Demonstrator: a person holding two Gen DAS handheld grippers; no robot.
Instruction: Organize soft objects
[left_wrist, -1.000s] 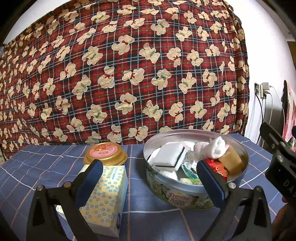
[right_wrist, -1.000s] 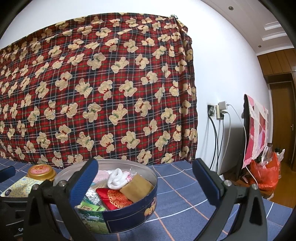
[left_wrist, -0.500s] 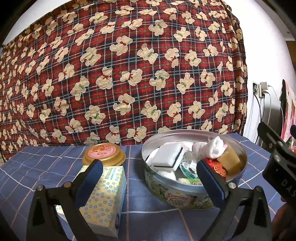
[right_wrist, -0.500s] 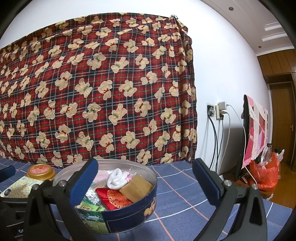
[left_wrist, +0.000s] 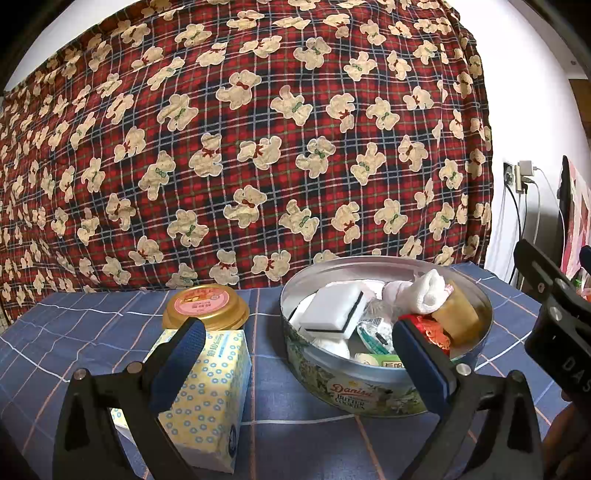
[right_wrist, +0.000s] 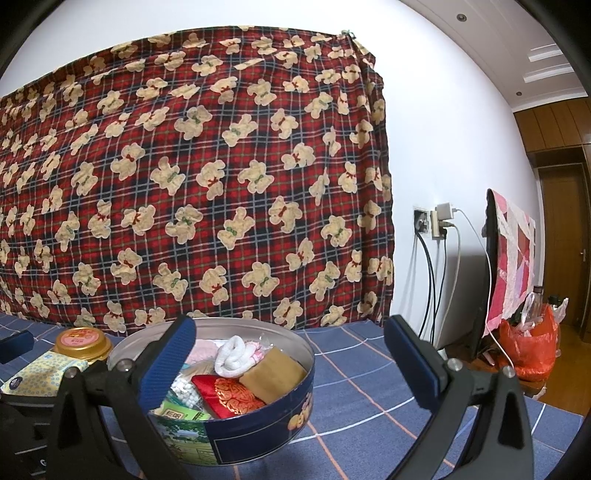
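Note:
A round cookie tin (left_wrist: 369, 391) (right_wrist: 258, 432) stands on the blue checked cloth, filled with soft items: a white sponge (left_wrist: 332, 308), a rolled white sock (left_wrist: 424, 291) (right_wrist: 232, 354), a red embroidered pouch (right_wrist: 225, 393) and a tan pad (right_wrist: 273, 373). A yellow tissue pack (left_wrist: 207, 391) (right_wrist: 40, 371) lies left of the tin. My left gripper (left_wrist: 299, 354) hovers open in front of the pack and the tin, holding nothing. My right gripper (right_wrist: 291, 354) is open and empty over the tin's near right side.
A gold-lidded jar (left_wrist: 205, 308) (right_wrist: 83, 341) sits behind the tissue pack. A red bear-print blanket (left_wrist: 258, 147) hangs behind the table. Off the table's right end are wall sockets with cables (right_wrist: 436, 229), a quilt-draped panel (right_wrist: 513, 258) and an orange bag (right_wrist: 528, 350).
The left wrist view has drifted slightly, with the tin and tissue pack shifting a little left. Both grippers stay open and nothing has been picked up.

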